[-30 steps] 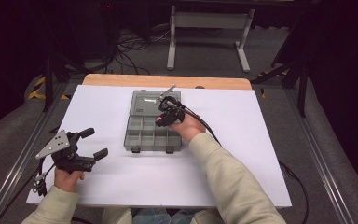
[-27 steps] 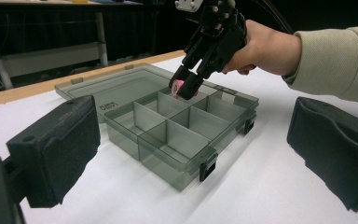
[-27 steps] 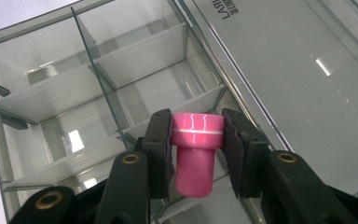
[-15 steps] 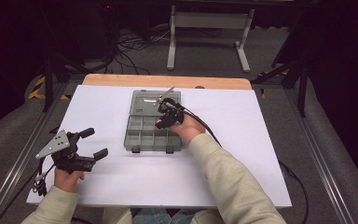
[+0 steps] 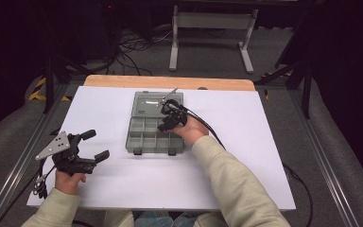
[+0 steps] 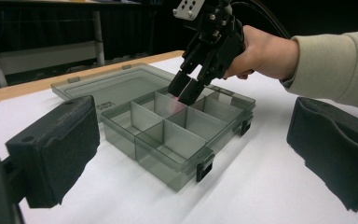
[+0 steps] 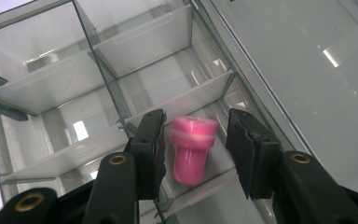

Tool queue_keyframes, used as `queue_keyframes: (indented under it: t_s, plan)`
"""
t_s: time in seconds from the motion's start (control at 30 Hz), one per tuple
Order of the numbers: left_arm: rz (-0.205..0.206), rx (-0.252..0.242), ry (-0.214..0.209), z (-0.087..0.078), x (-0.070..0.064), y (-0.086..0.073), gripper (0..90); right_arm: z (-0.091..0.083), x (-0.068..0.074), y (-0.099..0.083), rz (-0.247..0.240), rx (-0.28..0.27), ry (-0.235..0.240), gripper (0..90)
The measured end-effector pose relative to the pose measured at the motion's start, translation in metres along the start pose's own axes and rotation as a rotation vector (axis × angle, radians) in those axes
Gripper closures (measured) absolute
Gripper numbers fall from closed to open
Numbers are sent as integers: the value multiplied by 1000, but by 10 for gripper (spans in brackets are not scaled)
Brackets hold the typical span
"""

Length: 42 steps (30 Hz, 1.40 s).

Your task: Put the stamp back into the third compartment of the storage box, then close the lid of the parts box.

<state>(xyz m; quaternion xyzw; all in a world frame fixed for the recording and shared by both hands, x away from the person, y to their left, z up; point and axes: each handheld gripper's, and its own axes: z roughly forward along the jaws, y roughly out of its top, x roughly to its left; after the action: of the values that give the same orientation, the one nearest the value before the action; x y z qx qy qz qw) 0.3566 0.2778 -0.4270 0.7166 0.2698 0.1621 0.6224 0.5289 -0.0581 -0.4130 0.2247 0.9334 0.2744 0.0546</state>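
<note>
Below the right gripper [image 7: 193, 154], one pink plug [image 7: 191, 149] lies between its parted jaws, untouched, inside one compartment box [image 5: 142, 142]. Left gripper [image 5: 92, 145] jaws stand wide apart, holding nothing.

The left gripper [image 5: 92, 145] rests near the table's left front corner, jaws spread wide, held by the left hand [image 5: 68, 179]. The right gripper [image 5: 166, 124] tips down mid-table, jaws parted, its sleeved forearm [image 5: 227, 179] reaching in.

Pink piece [image 7: 192, 148] only a faint blur behind the box [image 6: 177, 140] wall, left gripper view.
</note>
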Motion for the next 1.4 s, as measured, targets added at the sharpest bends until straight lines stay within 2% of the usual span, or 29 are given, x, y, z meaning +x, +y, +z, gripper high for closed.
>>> queue_keyframes:
  t_s: [0.1,0.2,0.3,0.43,0.6,0.77,0.83,1.07,1.13,1.2,1.23,1.27,1.3,1.4]
  plan:
    - [-28,-15,-11,1,0,1,34,-6,0,-1,-3,-19,-4,614]
    - [-31,-13,-1,0,1,2,42,-12,1,-1,-10,-39,-10,652]
    - [-37,10,20,1,4,5,68,-22,3,-2,-29,-63,-16,766]
    - [-45,44,27,4,8,11,172,-34,6,-4,-43,-81,-2,900]
    - [-7,113,26,12,9,22,326,-52,7,-6,-53,-118,-13,900]
    - [-59,141,19,16,15,28,451,-69,5,-9,-59,-154,-38,900]
    - [-49,134,31,16,16,30,461,-74,4,-11,-55,-164,-47,900]
    - [-34,154,32,22,25,39,581,-86,-2,-16,-40,-184,-67,900]
    - [-25,170,32,25,27,43,670,-89,-4,-18,-30,-192,-74,900]
    - [-24,173,34,26,28,44,720,-91,-6,-19,-29,-196,-74,900]
    - [-12,194,36,29,32,49,768,-91,-7,-19,-28,-196,-79,900]
    - [-12,194,36,29,32,49,796,-91,-7,-19,-28,-196,-79,900]
    - [-3,206,38,32,34,53,796,-91,-8,-20,-23,-197,-81,900]
    - [-15,243,31,39,39,61,854,-91,-14,-21,-8,-196,-85,900]
